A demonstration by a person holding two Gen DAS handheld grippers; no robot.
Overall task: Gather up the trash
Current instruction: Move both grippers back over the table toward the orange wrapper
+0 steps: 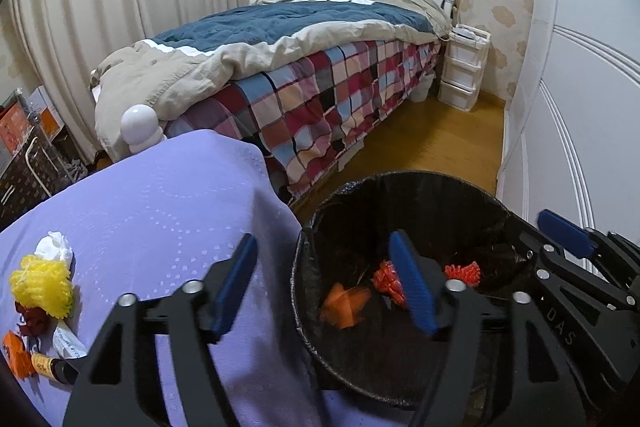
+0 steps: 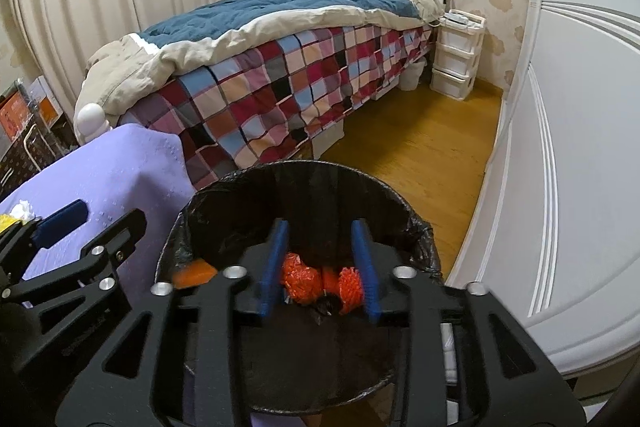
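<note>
Both grippers hanging released over black-lined bin: left gripper, right gripper. Orange crinkled trash lying below right gripper's parted fingers.

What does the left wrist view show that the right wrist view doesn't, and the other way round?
Only the left wrist view: the trash left on the purple cloth: yellow netting, white tissue, dark red scrap, orange pieces, a tube.

Only the right wrist view: the right gripper, open, low in the bin above the red netting.

Both: the black-lined bin, red and orange scraps inside, the bed, the open left gripper.
</note>
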